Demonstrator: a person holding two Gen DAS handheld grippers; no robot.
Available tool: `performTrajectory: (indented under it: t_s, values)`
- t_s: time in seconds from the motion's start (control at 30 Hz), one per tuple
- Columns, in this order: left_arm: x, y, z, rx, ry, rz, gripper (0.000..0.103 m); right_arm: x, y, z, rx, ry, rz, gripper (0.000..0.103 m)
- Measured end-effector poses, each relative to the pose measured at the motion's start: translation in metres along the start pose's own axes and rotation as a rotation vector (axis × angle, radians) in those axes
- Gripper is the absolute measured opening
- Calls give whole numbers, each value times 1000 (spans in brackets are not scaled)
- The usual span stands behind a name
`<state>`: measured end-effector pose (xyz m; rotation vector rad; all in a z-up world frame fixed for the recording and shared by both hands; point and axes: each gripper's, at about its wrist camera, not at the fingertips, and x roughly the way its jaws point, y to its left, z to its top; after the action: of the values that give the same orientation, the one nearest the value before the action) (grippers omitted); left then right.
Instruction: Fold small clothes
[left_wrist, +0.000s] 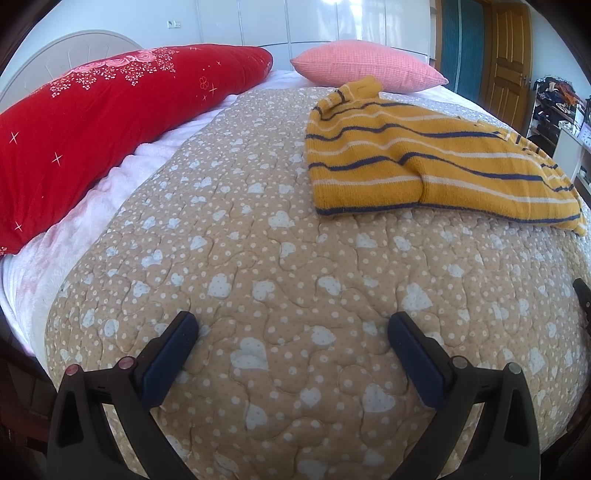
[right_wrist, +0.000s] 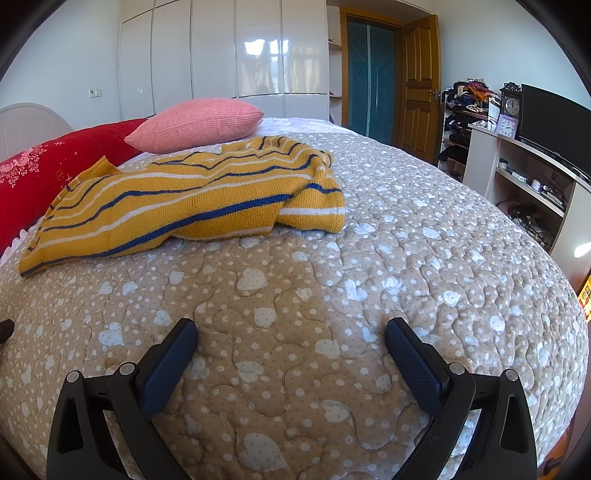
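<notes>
Left hand-held gripper (left_wrist: 293, 325) released, jaws wide apart, nothing between them, hovering over the quilt (left_wrist: 258, 258) on the bed. Right hand-held gripper (right_wrist: 291, 330) also released, jaws spread, empty, over the same quilt. Sweater (left_wrist: 424, 162), yellow with blue and white stripes, lies rumpled on the quilt, well apart from both grippers, toward the far side of the bed, one part doubled over itself. Pink pillow (right_wrist: 199, 123) just behind sweater, red pillow (left_wrist: 92, 125) to its left by the headboard
</notes>
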<state>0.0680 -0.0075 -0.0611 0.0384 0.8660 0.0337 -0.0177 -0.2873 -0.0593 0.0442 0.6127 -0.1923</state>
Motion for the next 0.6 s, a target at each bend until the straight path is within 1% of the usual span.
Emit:
performTrajectory:
  t_s: [0.6]
  values:
    - [0,-2,-1,1,0,1,103,-1,0,-1,1,-1,-1,102]
